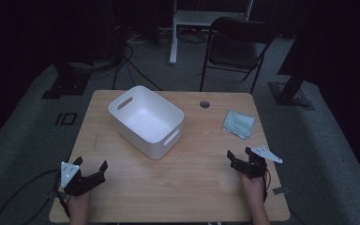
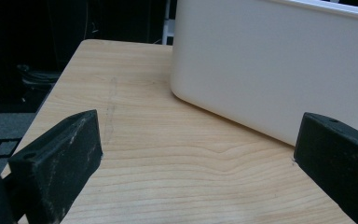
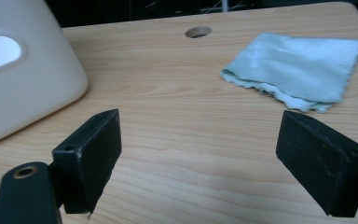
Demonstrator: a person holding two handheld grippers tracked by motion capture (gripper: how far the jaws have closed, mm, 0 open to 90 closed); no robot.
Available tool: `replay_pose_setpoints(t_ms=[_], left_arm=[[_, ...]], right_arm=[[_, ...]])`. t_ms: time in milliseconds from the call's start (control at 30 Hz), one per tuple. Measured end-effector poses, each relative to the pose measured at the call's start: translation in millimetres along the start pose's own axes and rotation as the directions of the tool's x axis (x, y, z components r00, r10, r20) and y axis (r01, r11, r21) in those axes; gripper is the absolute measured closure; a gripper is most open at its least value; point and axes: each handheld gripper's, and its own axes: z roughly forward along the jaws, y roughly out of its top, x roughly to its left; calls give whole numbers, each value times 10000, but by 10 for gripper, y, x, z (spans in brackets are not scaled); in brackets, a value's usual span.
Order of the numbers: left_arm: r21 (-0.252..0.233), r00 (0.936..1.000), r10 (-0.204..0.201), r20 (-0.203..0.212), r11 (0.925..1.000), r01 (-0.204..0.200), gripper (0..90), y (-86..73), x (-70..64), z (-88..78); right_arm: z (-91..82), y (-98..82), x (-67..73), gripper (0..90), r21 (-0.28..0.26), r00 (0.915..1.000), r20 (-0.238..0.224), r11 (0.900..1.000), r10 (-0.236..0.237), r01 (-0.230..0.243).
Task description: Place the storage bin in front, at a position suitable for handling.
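A white plastic bin [image 1: 146, 121] with cut-out handles stands on the wooden table [image 1: 192, 187], left of its middle. A folded light-blue cloth [image 1: 238, 124] lies flat at the right. My left gripper [image 1: 90, 165] rests near the front left corner, open and empty, its jaws wide apart. In the left gripper view the bin's wall [image 2: 279, 70] rises just beyond the jaws. My right gripper [image 1: 240, 153] sits at the front right, open with nothing between its jaws. The right gripper view has the cloth [image 3: 298, 67] ahead to the right and the bin [image 3: 23, 74] to the left.
A round cable hole [image 1: 205, 104] pierces the table near its far edge. Beyond the table stand a black folding chair [image 1: 236, 47] and a white stand [image 1: 173, 33]. Cables trail over the dark carpet at the left.
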Motion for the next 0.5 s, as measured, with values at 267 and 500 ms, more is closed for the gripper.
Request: replay_pose_setpoints(t_ms=[267, 500], left_arm=[[136, 10000, -47, 81, 9999, 46, 12, -11, -11, 15], [240, 9998, 44, 218, 9997, -49, 12, -18, -46, 32]], right_arm=[[94, 124, 91, 143, -83, 9992, -388, 9999, 72, -75], [192, 238, 170, 144, -60, 9975, -689, 9999, 130, -135]])
